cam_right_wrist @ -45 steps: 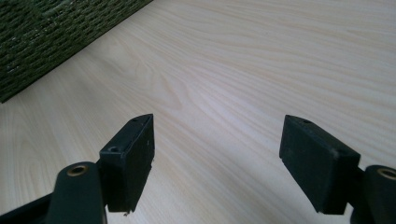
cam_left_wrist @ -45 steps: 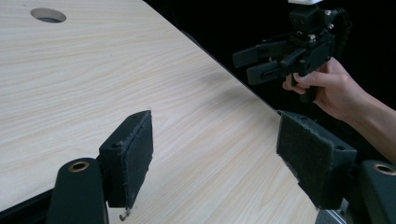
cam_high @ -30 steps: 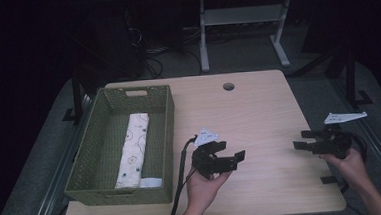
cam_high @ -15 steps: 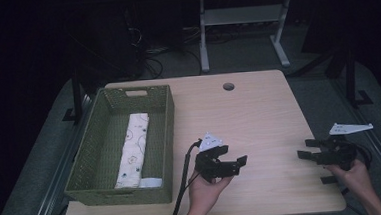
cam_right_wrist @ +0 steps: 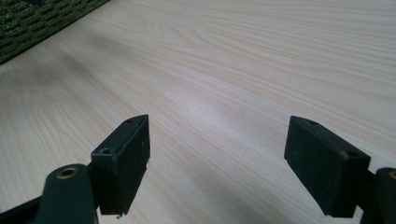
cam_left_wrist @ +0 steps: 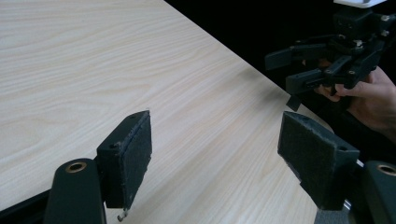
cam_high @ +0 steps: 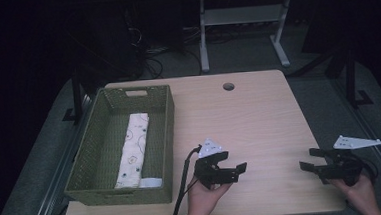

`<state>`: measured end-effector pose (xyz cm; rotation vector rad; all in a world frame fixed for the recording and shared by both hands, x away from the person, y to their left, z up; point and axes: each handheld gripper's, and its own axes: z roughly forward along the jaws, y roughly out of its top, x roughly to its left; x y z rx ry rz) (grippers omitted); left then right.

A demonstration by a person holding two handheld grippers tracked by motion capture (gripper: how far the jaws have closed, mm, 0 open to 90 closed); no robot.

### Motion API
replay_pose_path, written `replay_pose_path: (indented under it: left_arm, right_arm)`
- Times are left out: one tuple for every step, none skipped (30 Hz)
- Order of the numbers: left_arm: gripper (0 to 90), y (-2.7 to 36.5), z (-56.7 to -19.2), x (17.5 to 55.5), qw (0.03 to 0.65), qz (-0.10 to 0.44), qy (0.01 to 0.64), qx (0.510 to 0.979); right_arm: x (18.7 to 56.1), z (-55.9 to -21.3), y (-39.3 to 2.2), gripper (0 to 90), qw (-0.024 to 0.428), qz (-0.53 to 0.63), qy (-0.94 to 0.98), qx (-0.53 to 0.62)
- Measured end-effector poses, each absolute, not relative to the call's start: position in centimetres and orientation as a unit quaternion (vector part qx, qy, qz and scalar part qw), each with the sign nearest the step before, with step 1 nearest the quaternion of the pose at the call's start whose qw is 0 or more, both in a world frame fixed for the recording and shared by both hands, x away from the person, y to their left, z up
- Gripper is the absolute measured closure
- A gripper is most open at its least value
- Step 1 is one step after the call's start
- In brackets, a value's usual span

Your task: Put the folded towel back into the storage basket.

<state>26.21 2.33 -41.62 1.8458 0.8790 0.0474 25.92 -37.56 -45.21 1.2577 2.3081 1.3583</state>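
Care now means keeping both empty, wide-open tools low over the desk [cam_high: 259, 113]: left hand-held gripper [cam_high: 228, 164] at 6 o'clock, right hand-held gripper [cam_high: 313, 160], just opened further, at 4 o'clock.

The table [cam_high: 259, 113] is smooth pale wood, the basket [cam_high: 94, 158] is rough woven, and the gripper pads [cam_left_wrist: 137, 154] are matt and fuzzy.

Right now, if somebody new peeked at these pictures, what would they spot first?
Probably the green basket on the table's left side, with a folded patterned cloth lying inside it. Next, the two black grippers near the front edge: the left gripper by the middle and the right gripper at the right edge, both with jaws wide apart and nothing between them.
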Motion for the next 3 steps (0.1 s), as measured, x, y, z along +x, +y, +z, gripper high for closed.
replay_pose_path:
  left_arm:
    - [25.6,2.37,-41.68,26.15,0.521,0.018,0.368,0.770]
    - [25.6,2.42,-41.75,26.11,0.521,0.017,0.367,0.770]
    - [25.6,2.44,-41.78,26.08,0.520,0.015,0.366,0.772]
  right_arm:
    - [25.69,-45.24,-37.40,21.1,0.098,0.461,0.775,0.420]
    - [25.49,-45.24,-37.22,21.0,0.102,0.463,0.774,0.420]
    - [25.39,-45.21,-37.05,20.3,0.104,0.463,0.774,0.420]
